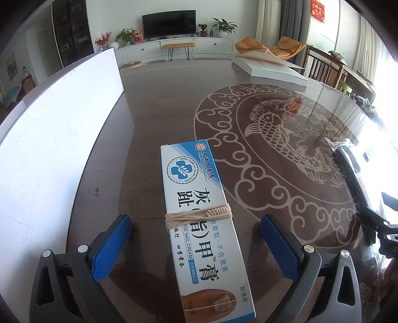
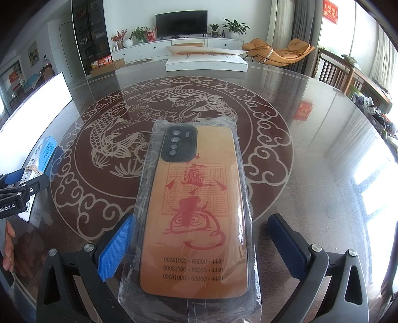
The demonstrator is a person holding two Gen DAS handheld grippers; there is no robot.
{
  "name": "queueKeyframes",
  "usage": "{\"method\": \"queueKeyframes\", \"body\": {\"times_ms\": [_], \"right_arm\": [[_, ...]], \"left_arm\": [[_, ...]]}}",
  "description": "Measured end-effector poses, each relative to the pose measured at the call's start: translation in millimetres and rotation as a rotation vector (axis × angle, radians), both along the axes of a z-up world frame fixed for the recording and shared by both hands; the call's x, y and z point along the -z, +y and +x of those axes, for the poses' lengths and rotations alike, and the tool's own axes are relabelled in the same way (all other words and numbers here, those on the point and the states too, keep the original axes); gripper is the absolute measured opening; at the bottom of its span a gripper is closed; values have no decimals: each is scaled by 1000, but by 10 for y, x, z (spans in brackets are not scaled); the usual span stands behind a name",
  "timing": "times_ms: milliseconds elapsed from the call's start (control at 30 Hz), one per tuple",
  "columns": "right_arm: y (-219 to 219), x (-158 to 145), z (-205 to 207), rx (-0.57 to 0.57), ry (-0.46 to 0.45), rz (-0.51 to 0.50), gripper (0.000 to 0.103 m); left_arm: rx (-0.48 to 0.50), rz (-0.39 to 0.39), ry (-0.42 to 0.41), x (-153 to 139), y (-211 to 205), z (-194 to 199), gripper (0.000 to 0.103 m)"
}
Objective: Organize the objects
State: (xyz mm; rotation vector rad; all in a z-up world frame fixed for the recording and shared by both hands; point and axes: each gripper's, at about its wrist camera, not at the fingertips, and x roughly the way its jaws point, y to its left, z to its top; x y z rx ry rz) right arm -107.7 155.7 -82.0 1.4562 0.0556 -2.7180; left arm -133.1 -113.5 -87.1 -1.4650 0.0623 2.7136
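Looks barely started, nothing sorted yet. Left claw [image 1: 195, 238] spread wide w/ the nail cream box [image 1: 199, 213] lying btwn its pads, untouched. Right claw [image 2: 199, 246] likewise wide around the bagged phone case [image 2: 196, 211]. Both flat on counter [image 2: 311, 154]; grabs and placing left.

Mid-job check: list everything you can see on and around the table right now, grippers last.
White and blue cardboard cream box: one, tan string wound round its middle, flat on the table between the left fingers.
Orange phone case with red print: one, in clear plastic wrap, flat between the right fingers.
Dark glass-topped table with pale fish pattern: one, under everything.
Large white board: one, along the table's left side.
Flat white box: one, far edge of the table.
Black television: one, on the far wall unit.
Orange lounge chair: one, far right.
Left gripper: black, blue pads, open.
Right gripper: same, open.
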Motion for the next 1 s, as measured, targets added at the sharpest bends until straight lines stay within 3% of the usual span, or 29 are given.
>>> {"method": "queueKeyframes", "body": {"times_ms": [67,100,133,167,200,300,500,633,733,833,1000], "right_arm": [[-25,-25,-154,-36,-110,7,103],[-45,-39,-246,-59,-161,3,103],[-68,-57,-337,-76,-197,-6,95],[-88,-104,-402,-79,-193,8,82],[-112,-133,-464,-85,-192,31,76],[-142,-154,-505,-91,-206,21,75],[-166,-587,-257,-79,-145,-218,75],[-736,-1118,-216,-179,-86,-308,75],[-1473,-1527,-171,-323,-33,-329,75],[-2271,-1824,-96,-465,-7,-379,75],[-3508,-1917,-32,-640,-20,-384,76]], "left_arm": [[28,-3,-32,-11,14,-18,103],[30,-2,-26,-28,17,-12,93],[36,0,0,-70,28,14,59],[45,-8,17,-108,48,29,43],[51,-3,3,-119,58,19,43],[43,59,6,-179,10,105,43],[51,179,120,-711,-129,583,43],[6,266,205,-1218,-530,839,43],[-61,238,237,-1482,-1025,926,43],[-177,180,221,-1562,-1643,970,43],[-382,25,98,-1262,-2463,981,43]]}}
